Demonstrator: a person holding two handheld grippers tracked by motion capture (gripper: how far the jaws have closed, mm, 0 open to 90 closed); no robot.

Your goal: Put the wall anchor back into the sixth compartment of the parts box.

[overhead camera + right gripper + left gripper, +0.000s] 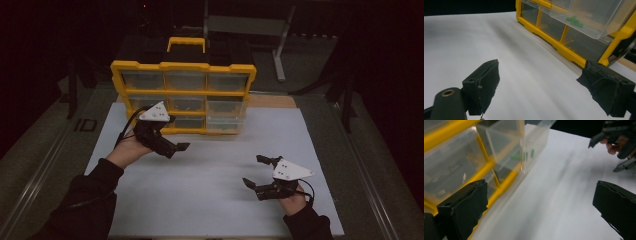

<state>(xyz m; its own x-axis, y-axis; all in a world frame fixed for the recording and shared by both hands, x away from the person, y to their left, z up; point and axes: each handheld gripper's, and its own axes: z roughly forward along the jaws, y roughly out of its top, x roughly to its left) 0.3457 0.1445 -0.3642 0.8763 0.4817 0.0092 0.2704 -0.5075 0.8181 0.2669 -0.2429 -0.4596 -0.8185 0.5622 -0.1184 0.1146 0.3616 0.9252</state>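
A yellow organizer cabinet [183, 92] with clear drawers stands at the back of the white sheet [215, 200]. One clear drawer [225, 107] in its right column sticks out; small green parts [524, 156] lie inside it, green parts [574, 21] seen through its wall. My left gripper [179, 133] hovers open just in front of the cabinet's lower left, its jaws wide apart in the left gripper view [539, 205], nothing between them. My right gripper [256, 171] hangs open over the sheet at front right, empty [544, 85], pointing toward the cabinet.
A yellow carry handle [186, 44] tops the cabinet. A brown board edge [270, 101] shows behind the sheet at right. A metal stand [280, 55] rises behind the table. Dark surroundings ring the table; bare sheet lies between the two grippers.
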